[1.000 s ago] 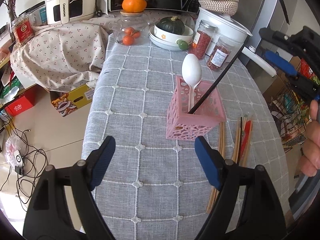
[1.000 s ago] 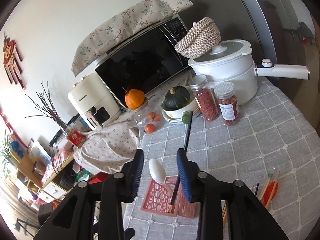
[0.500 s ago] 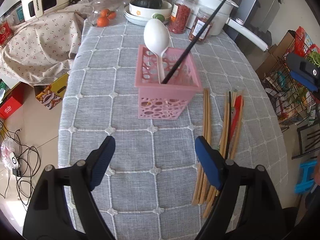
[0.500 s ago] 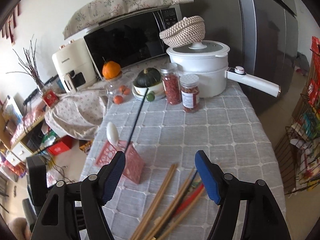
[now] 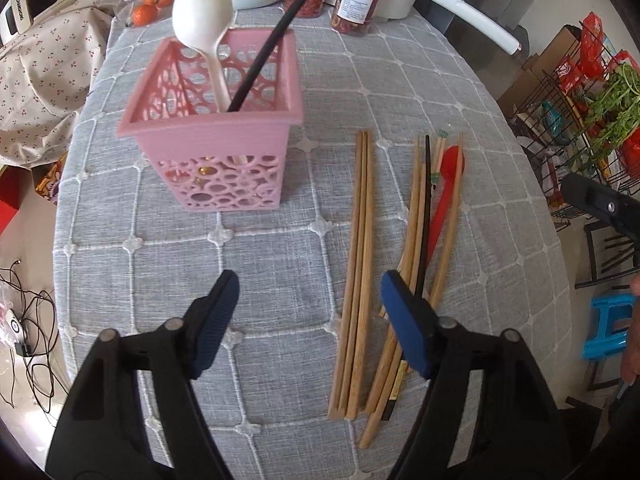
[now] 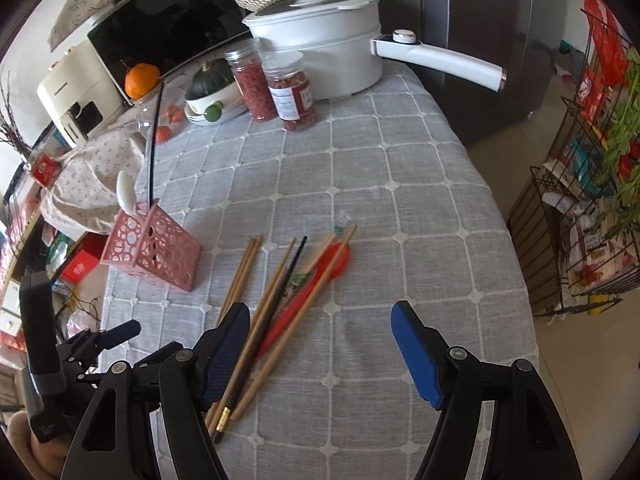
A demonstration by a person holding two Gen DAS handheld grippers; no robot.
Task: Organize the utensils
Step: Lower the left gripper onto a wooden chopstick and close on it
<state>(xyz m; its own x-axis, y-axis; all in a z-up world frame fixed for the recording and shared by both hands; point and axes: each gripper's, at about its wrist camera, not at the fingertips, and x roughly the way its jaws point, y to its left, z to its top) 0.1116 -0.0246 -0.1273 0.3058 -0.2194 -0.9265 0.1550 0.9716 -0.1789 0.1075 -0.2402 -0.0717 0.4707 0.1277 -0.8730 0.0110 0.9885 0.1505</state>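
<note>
— Grey-checked table [image 5: 280,264]: what sits on it?

— One pink basket [image 5: 216,128] holding one white spoon [image 5: 204,8] and one black chopstick [image 5: 272,36], both leaning out the top. Right of it lie a pair of wooden chopsticks [image 5: 358,264], then a loose bundle [image 5: 420,240] of wooden sticks, one black chopstick and one red spoon [image 5: 446,184].

— And the grippers?

— Left gripper [image 5: 310,312] gapes wide above the pair, empty. Right gripper [image 6: 322,340] is equally wide over the bundle, holding nothing.
</note>
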